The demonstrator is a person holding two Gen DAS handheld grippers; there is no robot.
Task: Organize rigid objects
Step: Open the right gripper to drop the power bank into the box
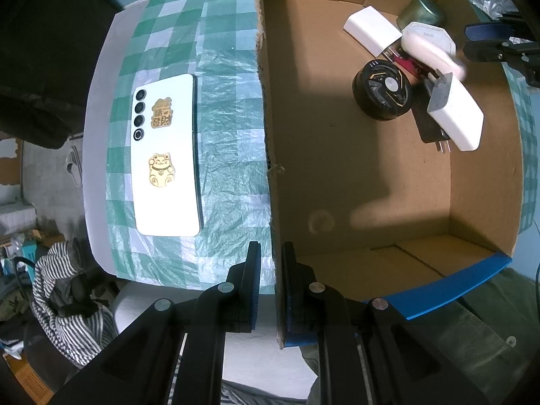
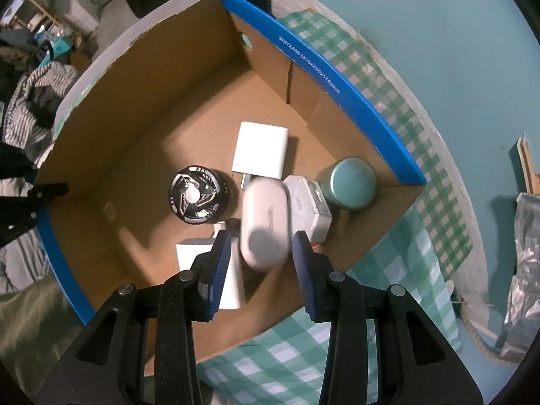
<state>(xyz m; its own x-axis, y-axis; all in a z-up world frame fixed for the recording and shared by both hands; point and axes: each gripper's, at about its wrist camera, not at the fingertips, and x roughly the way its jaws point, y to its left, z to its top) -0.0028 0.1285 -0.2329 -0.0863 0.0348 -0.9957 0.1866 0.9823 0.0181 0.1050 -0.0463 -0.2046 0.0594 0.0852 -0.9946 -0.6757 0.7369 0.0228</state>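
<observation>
An open cardboard box (image 1: 371, 185) with blue rims stands on a green checked tablecloth. My left gripper (image 1: 271, 253) is shut on its left wall near the corner. A white phone (image 1: 165, 155) with gold stickers lies face down on the cloth, left of the box. My right gripper (image 2: 261, 260) hangs over the box (image 2: 354, 101) and points down. A blurred white oval case (image 2: 266, 222) lies below the gap between its fingers, with space on both sides and no pad touching it. The case (image 1: 428, 50) and the right gripper (image 1: 472, 42) also show at the top right of the left wrist view.
In the box's far corner lie a black round puck (image 2: 197, 199), a green tin (image 2: 352, 182), a white charger (image 2: 261, 152), a second white charger (image 2: 229, 287) and a small white boxy item (image 2: 305, 202). Striped cloth (image 1: 64, 297) and clutter lie off the table.
</observation>
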